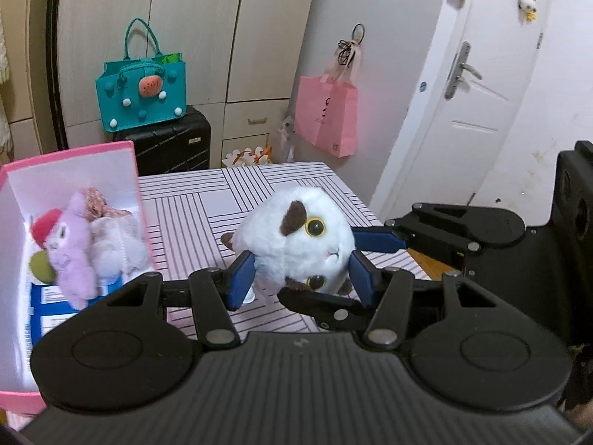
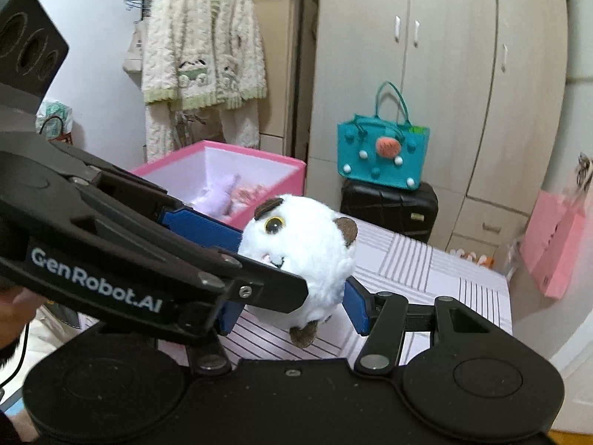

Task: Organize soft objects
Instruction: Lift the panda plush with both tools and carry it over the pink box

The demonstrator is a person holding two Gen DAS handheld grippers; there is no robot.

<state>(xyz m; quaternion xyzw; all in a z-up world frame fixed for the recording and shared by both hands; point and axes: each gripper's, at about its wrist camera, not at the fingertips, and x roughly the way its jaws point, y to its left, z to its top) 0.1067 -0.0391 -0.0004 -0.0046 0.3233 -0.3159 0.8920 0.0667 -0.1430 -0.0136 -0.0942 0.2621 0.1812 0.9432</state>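
Now plush owl [image 1: 296,237] between both tools' fingers

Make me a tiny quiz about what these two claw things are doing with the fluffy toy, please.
1. True or false: both grippers, left and right, clamp the white plush toy at once.
2. Which colour is the storage box rim? A pink, B green, C black.
3. Fill in: a ____ plush already lies inside the box.

Key: 1 true; 2 A; 3 purple.
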